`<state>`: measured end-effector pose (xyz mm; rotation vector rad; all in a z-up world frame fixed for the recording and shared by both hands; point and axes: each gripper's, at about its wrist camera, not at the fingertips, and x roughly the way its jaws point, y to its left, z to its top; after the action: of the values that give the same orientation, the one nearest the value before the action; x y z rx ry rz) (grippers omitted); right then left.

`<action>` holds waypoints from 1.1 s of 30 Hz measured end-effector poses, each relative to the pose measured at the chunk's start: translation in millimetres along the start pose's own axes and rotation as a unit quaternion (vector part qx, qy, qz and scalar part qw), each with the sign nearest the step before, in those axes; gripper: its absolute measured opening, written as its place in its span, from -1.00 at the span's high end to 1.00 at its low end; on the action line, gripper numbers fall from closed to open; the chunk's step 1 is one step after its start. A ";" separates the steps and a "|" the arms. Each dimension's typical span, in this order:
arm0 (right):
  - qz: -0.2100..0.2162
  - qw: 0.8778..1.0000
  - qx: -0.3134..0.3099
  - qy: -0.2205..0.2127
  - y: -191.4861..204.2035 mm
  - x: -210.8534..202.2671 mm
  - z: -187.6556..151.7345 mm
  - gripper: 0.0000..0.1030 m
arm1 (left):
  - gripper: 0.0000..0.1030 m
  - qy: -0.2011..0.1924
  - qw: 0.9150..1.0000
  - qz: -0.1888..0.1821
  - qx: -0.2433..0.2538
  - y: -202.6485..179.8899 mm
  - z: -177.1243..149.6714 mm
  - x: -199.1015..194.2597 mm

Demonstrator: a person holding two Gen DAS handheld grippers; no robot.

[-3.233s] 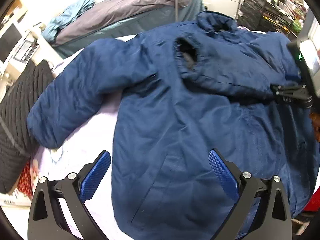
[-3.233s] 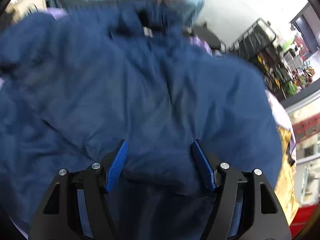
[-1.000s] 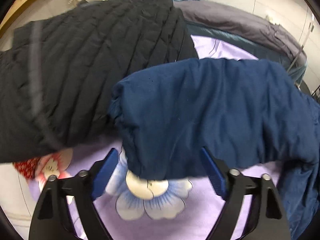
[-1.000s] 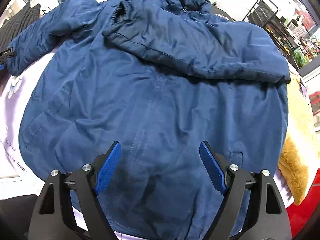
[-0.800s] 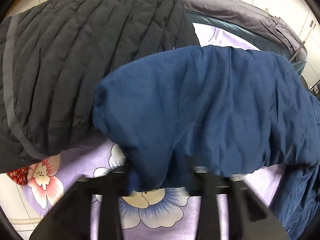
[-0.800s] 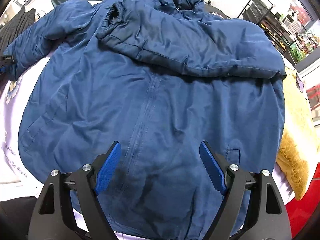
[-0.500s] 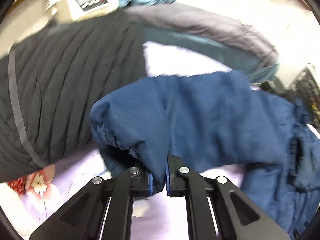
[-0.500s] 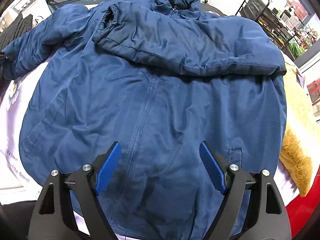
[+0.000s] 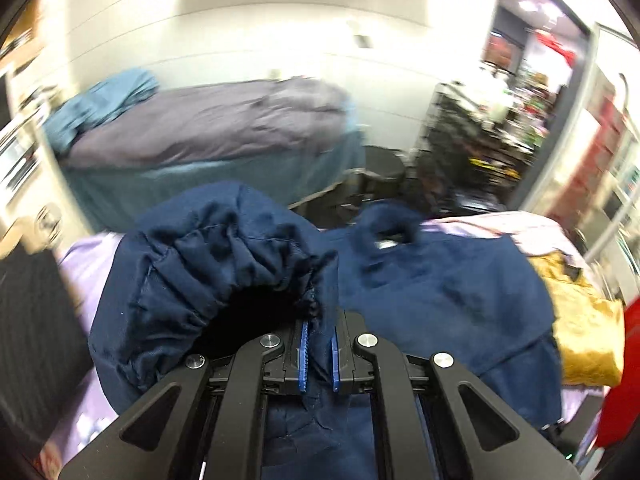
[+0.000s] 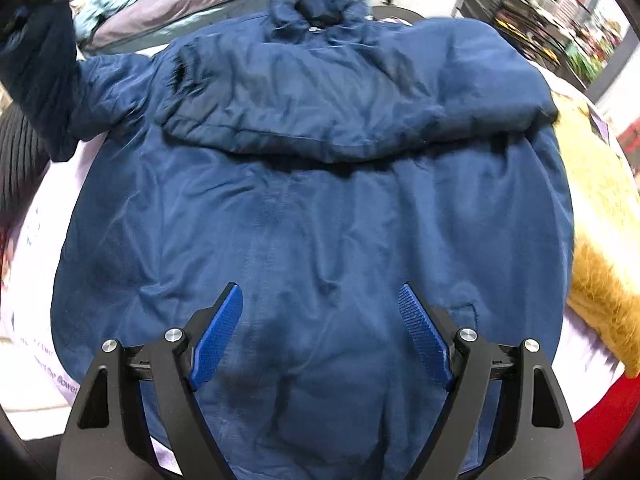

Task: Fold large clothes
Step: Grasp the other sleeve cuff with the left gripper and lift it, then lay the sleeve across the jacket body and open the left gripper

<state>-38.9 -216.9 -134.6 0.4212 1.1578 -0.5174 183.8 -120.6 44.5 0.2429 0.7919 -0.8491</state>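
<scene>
Overhead, left tool pinches navy jacket sleeve cuff.

My left gripper is blocking the jacket's cuff edge, and the shelves behind are smearing into blur. My right view is cutting off the hem and the raised sleeve.

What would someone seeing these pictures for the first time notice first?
The big navy jacket spread front-up over the lilac sheet fills the right wrist view, one sleeve already folded across its chest. Close up in the left wrist view, the left gripper is shut on the gathered cuff of the other sleeve, held up off the bed. The right gripper hangs open over the jacket's lower front, gripping nothing.
</scene>
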 end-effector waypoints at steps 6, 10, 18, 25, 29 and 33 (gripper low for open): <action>0.000 0.999 0.052 0.001 -35.0 0.6 -12.1 -0.55 | 0.85 0.006 0.995 -0.071 0.064 -117.9 14.7 19.8; 0.002 0.997 0.081 0.010 -54.0 5.7 -20.9 -0.55 | 0.74 0.047 0.991 -0.103 0.077 -173.6 3.8 41.0; 0.005 0.994 0.111 0.011 -79.1 7.3 -23.4 -0.55 | -0.73 0.056 0.987 -0.115 0.100 -216.1 -31.9 42.4; 0.009 0.993 0.115 0.002 -87.4 6.8 -13.0 -0.55 | -0.73 0.072 0.989 -0.062 0.115 -177.0 -64.5 37.6; 0.017 0.994 0.109 -0.005 -83.7 5.3 -1.3 -0.55 | -0.73 0.097 0.991 -0.011 0.090 -123.2 -93.5 39.4; 0.031 0.995 0.098 -0.018 -76.1 -0.1 11.7 -0.55 | -0.73 0.130 0.989 0.042 0.063 -64.0 -132.3 38.0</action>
<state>-74.8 -285.1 -134.2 0.6125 1.0589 -0.5855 81.3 -119.7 -67.6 0.5042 0.9647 -0.7970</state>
